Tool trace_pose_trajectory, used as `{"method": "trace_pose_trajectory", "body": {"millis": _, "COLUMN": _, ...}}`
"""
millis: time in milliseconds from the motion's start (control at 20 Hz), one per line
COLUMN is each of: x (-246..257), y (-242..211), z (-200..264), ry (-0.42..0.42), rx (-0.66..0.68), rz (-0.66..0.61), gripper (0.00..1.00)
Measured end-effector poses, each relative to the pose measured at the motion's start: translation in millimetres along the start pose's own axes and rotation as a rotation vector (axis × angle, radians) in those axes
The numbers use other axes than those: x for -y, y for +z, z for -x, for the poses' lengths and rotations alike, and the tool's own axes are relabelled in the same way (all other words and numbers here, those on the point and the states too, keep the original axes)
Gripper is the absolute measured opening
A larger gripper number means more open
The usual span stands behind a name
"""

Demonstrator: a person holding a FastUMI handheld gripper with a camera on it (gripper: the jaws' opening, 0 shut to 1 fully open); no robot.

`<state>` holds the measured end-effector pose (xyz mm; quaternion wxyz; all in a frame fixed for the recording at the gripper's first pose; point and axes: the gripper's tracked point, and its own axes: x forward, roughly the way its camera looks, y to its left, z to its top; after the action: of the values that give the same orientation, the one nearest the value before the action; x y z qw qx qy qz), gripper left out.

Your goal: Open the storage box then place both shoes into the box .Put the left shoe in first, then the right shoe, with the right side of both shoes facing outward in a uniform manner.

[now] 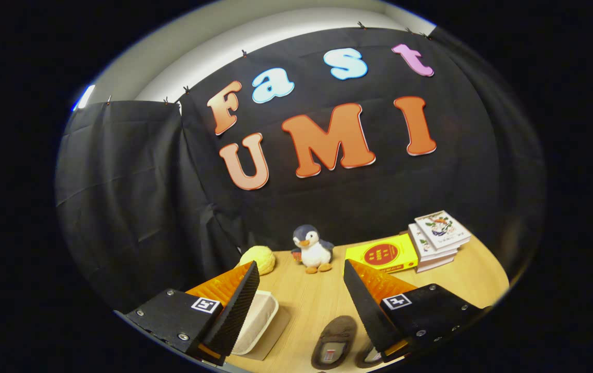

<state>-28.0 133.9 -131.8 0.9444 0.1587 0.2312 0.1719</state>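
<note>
My gripper (301, 272) hangs above the wooden table (306, 295) with its two fingers spread wide and nothing between them. Below the gap lies a dark brown slipper (333, 342), sole opening up, toe pointing away. A second slipper (366, 356) peeks out beside it, mostly hidden under the right finger (363, 305). The storage box (260, 324), a pale shallow container, sits on the table under the left finger (239, 305), which covers part of it. I cannot tell whether the box has a lid on.
At the table's back stand a toy penguin (313, 249), a yellow round plush (258, 259), a yellow flat box (382, 254) and a stack of books (438, 239). Black cloth walls close the booth behind and to the left.
</note>
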Motion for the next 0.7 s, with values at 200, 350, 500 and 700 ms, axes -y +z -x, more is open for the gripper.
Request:
{"method": "trace_pose_trajectory", "body": {"millis": 200, "x": -25.1, "y": -56.3, "z": -20.5, "ry": 0.106, "rx": -0.174, "rz": -0.117, "gripper": 0.97}}
{"method": "trace_pose_trajectory", "body": {"millis": 350, "x": -43.2, "y": -93.5, "z": -32.1, "ry": 0.166, "rx": -0.284, "rz": -0.187, "gripper": 0.95}}
{"method": "trace_pose_trajectory", "body": {"millis": 500, "x": -52.4, "y": -135.1, "z": -36.6, "ry": 0.204, "rx": -0.407, "rz": -0.232, "gripper": 0.95}}
{"method": "trace_pose_trajectory", "body": {"millis": 700, "x": -66.6, "y": -177.8, "z": -42.8, "ry": 0.263, "rx": -0.540, "rz": -0.329, "gripper": 0.95}}
